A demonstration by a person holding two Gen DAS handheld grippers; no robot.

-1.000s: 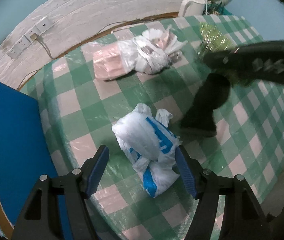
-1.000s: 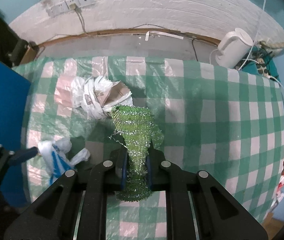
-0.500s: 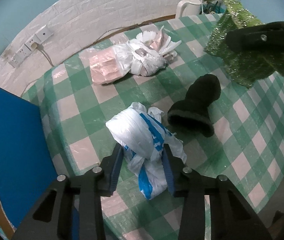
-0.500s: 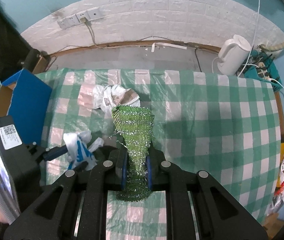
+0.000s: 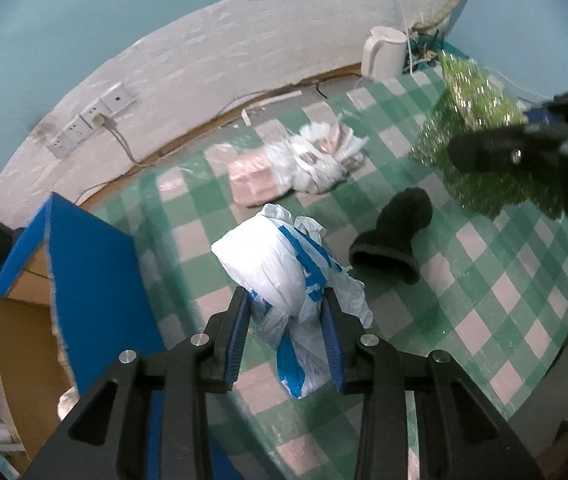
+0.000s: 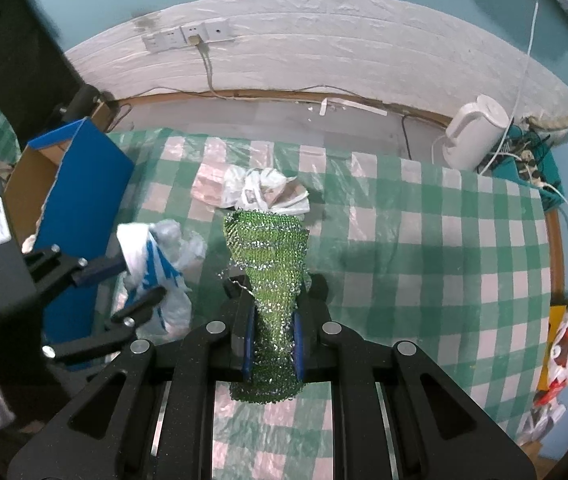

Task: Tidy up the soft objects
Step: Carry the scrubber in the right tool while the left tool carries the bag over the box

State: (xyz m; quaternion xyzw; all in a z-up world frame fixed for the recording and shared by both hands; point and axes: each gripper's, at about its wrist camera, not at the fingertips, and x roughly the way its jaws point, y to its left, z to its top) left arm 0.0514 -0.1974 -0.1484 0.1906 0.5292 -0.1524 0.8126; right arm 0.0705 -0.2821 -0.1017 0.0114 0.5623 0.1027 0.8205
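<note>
From your left wrist camera, your left gripper point(image 5: 287, 322) pinches the white-and-blue plastic bag point(image 5: 279, 276) between its blue pads, with a black knit hat point(image 5: 396, 240) lying just ahead to the right on the green checked tablecloth point(image 5: 484, 280). From your right wrist camera, your right gripper point(image 6: 271, 340) is clamped tight on the green sequined cloth point(image 6: 269, 264), which stands up ahead of the fingers, while the blue-sided cardboard box point(image 6: 79, 184) sits off to the left.

Crinkled plastic bag point(image 5: 279, 268), glittery mesh point(image 6: 271, 264)

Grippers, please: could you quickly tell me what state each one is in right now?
Left gripper: closed on the white and blue plastic bag.
Right gripper: closed on the green sequined cloth.
</note>
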